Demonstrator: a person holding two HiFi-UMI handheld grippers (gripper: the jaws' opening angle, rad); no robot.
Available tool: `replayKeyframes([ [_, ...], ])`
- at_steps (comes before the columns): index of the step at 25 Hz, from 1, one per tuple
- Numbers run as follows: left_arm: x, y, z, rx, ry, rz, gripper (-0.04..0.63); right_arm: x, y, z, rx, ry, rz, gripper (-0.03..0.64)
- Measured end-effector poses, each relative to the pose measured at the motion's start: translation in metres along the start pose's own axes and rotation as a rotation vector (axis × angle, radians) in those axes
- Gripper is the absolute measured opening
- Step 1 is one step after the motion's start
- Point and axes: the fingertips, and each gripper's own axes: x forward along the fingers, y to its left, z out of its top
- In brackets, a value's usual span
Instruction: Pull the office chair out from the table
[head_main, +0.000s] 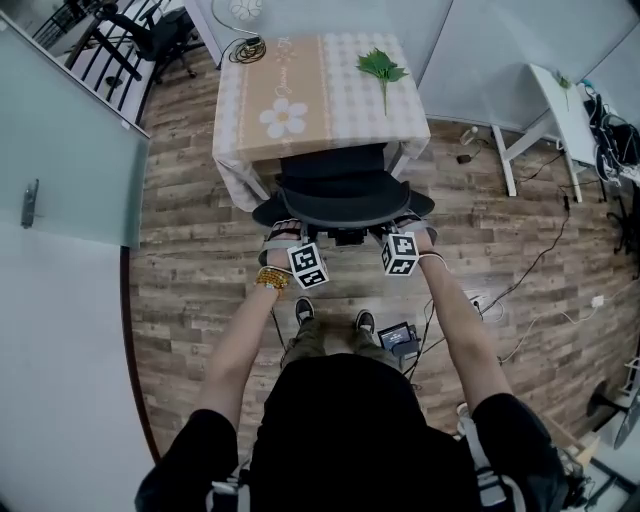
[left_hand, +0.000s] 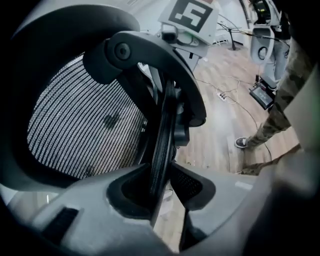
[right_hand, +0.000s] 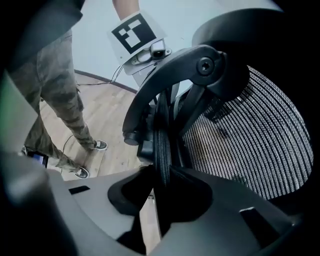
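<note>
Office chair (head_main: 345, 195) pushed in at the near edge of the table (head_main: 320, 100), seat partly under it. Leaf sprig (head_main: 382, 68) on the tabletop, far right. Left gripper (head_main: 283, 233) and right gripper (head_main: 412, 229) at the backrest's left and right ends, rim clamped between each one's jaws. Shoes (head_main: 304, 310) behind the chair, floor device (head_main: 398, 337) to their right.

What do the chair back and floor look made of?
The chair back: woven mesh, seemingly synthetic; light shows through its fine weave. Its curved support: smooth matte black, likely plastic. The floor: wood-look planks, maybe laminate; grain and staggered joints show.
</note>
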Motion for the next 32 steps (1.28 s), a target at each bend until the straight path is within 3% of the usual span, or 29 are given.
replayKeyframes([
  [7,0.004,-0.005,0.017,-0.014,0.027,-0.012,0.129,-0.005,-0.003,-0.017,-0.013,-0.015,0.019,0.087],
  [12,0.006,-0.005,0.017,-0.034,0.044,-0.041,0.129,-0.005,-0.002,-0.017,-0.013,-0.034,0.019,0.089],
  [26,0.008,-0.011,0.013,-0.042,0.074,-0.034,0.127,-0.003,0.004,-0.017,-0.005,-0.018,0.017,0.086],
  [32,0.009,-0.003,0.013,-0.051,0.081,-0.037,0.130,-0.002,-0.004,-0.016,0.037,-0.013,0.087,0.094],
])
